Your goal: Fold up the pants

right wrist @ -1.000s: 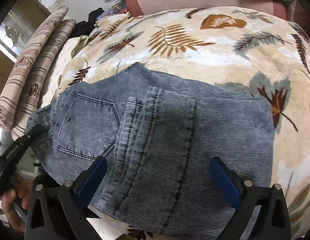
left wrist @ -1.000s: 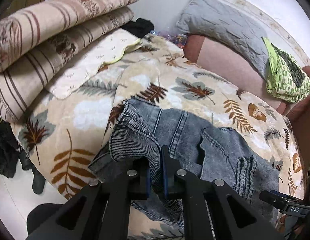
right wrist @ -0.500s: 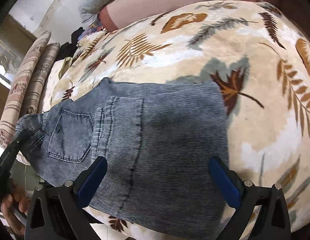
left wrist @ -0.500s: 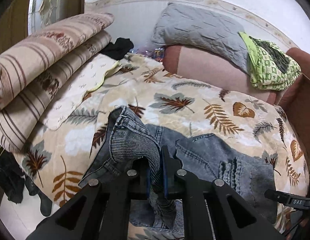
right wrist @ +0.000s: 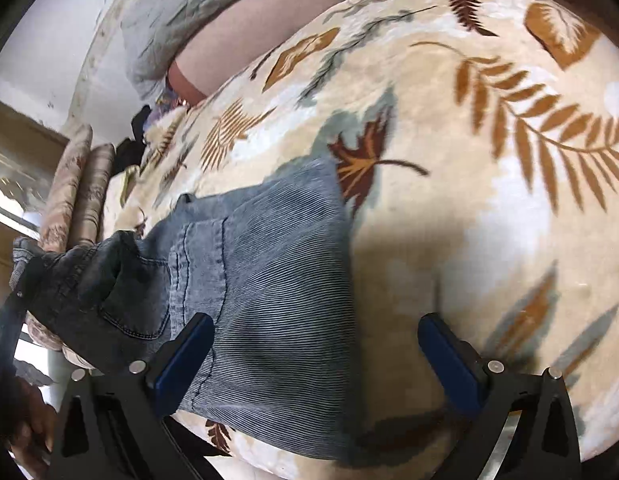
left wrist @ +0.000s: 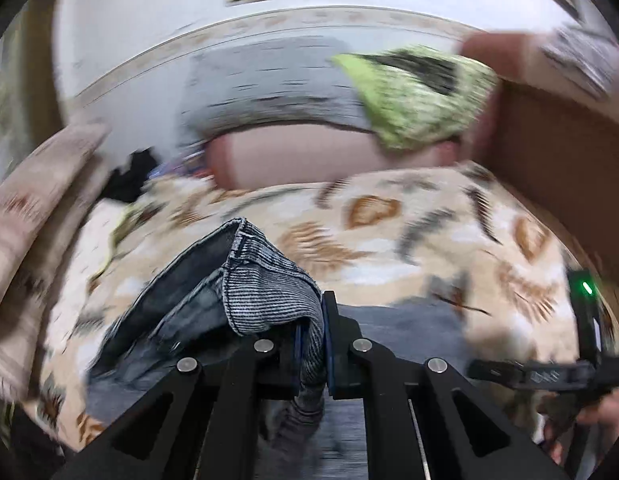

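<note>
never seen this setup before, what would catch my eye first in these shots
First, the grey-blue ribbed denim pants spread on the cream leaf-print blanket, one end pinched and lifted by the shut left gripper. Next, the open right gripper above the pants' near edge, and the lime-green patterned cloth on the far cushions.

White wall; leaf-print blanket over bed; grey pillow; striped bolsters.
</note>
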A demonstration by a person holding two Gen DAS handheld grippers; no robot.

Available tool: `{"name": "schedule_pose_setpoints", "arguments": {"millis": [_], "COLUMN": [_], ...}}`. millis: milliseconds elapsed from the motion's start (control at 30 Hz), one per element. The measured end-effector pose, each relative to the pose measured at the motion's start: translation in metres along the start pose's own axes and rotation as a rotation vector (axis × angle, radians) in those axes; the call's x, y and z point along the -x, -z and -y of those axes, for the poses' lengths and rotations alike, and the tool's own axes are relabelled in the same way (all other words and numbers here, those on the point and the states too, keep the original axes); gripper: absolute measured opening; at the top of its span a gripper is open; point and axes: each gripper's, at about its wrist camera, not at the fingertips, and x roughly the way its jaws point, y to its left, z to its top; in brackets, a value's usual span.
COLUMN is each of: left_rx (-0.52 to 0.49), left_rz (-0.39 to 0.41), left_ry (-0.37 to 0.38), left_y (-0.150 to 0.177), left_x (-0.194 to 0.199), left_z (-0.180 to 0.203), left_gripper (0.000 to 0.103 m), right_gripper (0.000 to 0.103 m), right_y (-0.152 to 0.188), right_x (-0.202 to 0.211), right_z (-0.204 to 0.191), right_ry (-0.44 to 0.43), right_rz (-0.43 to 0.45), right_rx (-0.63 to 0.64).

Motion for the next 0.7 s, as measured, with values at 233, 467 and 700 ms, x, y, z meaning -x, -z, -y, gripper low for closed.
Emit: {"name": "schedule_pose_setpoints", "arguments": {"millis": [233,467,700], "left_rx": [-0.184,-0.049,0.238], "left_rz": [-0.081,-0.053,-0.003], "left_ry": [0.146,0.053,-0.077], "left_y": [0.015,-0.004,-0.022], "left_x": [-0.017,-0.013,0.009], "left_z": [0.089,0.015,-0.12], "left_gripper": [0.009,0.009,0.009], "right_gripper": [0.103,0.103,0.103], "right_y": [-0.001,0.002,0.002], "right_x": [0.024,0.03,0.025], "right_z": [0.028,0.024,-0.044], "right_ry": [-0.027,-0.014,-0.018], "right_rz": [0.045,0.034,0.032], "right_rx": [-0.082,-0.067,0.117]}}
